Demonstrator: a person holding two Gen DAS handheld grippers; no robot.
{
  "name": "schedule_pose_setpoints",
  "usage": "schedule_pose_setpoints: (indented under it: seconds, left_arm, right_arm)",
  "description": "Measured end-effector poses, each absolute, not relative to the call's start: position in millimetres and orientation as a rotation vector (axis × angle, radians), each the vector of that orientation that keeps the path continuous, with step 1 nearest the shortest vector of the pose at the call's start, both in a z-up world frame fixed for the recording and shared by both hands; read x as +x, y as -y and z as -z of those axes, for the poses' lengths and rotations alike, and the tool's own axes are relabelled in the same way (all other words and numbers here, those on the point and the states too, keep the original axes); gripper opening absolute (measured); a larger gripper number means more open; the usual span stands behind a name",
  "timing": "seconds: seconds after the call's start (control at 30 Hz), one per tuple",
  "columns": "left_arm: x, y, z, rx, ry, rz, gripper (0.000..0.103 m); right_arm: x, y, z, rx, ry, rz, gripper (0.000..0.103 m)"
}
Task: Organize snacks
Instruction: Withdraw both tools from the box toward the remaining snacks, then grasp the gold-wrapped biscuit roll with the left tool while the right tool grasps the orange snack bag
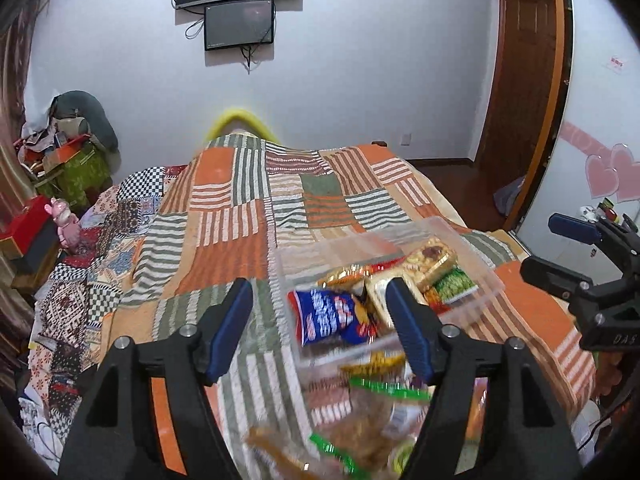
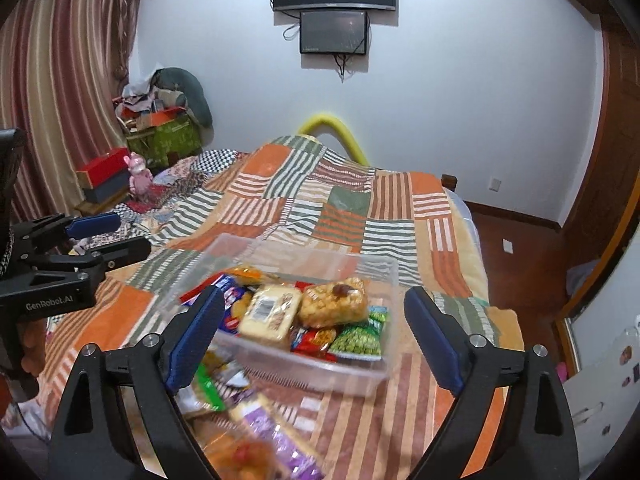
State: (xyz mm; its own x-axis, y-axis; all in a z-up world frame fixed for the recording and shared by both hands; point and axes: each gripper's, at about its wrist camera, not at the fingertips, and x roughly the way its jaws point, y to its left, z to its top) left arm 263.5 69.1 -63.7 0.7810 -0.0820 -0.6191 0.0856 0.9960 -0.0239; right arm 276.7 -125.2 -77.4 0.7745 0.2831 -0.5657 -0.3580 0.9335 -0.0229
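Blurred snack packets (image 2: pixel 248 432) – half hidden behind spread left hand-held gripper (image 1: pixel 320 320)

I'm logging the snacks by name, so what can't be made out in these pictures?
- Loose packets near the left gripper: motion-blurred, cut by the bottom edge.
- Blue packet in the clear bin: half hidden behind a right gripper finger.
- Packet print: too small, either view.
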Motion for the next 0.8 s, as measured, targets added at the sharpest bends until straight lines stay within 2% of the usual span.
schedule_pose_setpoints:
  seconds: [0.23,0.5,0.8]
  left_arm:
    - [219,-82,79,0.022,-0.703,0.057,0.081]
    - [192,-91,131,0.01,-0.816,0.041,0.082]
    - [196,-91,182,-0.042,-0.923,0.028,0.082]
  right_arm:
    - [242,125,92,-0.135,-0.609,-0.354,0.091]
    - [215,126,128,-0.156,-0.685,-0.336,0.092]
    - [211,117,170,-0.129,-0.807,-0.356,0.091]
